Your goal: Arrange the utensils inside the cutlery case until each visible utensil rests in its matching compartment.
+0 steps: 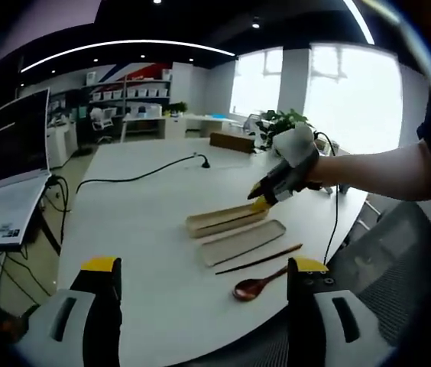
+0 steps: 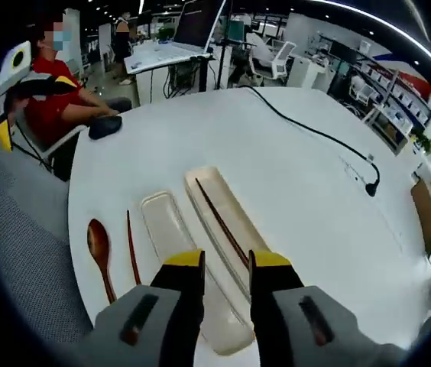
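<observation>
A beige cutlery case lies open on the white table, its flat lid beside it. A dark chopstick and a wooden spoon rest on the table past the lid. My left gripper stands wide open and holds nothing, short of them. My right gripper hovers over the case's end. In the right gripper view the case holds one chopstick, whose near end runs down between my right gripper's slightly parted jaws. Left of the lid lie the other chopstick and the spoon.
A laptop sits off the table's left side. A black cable crosses the far table to a plug. A brown box and a plant stand at the far end. A seated person and a dark mouse are at the table's end.
</observation>
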A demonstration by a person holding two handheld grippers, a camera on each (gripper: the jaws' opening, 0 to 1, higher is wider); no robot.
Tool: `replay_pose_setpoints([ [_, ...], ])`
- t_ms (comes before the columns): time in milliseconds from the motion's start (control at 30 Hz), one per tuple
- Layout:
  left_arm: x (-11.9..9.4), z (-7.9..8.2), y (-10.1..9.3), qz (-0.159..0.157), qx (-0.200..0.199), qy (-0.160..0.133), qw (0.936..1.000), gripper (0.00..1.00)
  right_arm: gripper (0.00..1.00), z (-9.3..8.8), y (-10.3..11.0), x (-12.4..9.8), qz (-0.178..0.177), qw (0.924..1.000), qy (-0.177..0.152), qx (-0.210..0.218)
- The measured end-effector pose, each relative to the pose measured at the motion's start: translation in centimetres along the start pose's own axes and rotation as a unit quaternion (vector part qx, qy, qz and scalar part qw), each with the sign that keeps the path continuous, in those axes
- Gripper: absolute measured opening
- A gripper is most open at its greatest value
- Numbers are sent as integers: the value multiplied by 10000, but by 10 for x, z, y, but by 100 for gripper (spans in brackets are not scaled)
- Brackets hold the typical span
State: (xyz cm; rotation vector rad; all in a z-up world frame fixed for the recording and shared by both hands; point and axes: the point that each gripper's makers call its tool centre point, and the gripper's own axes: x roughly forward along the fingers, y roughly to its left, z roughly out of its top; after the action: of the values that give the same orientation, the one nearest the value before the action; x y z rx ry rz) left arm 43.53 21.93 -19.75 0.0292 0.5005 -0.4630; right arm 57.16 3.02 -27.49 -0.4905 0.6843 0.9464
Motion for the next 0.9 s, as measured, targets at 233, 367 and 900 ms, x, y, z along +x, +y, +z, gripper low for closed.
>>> replay_pose_setpoints([
  [233,0,2,-2,6,118,-9,9999,92,19,-6,-2,-18,-95,9998,-93,-154],
  [367,0,2,-3,1,131,-9,9999,92,20,-8,-3,-26,-141,9997,-144,-135],
  [900,-1,3,-4,-20,189,-13,9998,92,20,-10,5,-34,-157,9991,-238,-327],
])
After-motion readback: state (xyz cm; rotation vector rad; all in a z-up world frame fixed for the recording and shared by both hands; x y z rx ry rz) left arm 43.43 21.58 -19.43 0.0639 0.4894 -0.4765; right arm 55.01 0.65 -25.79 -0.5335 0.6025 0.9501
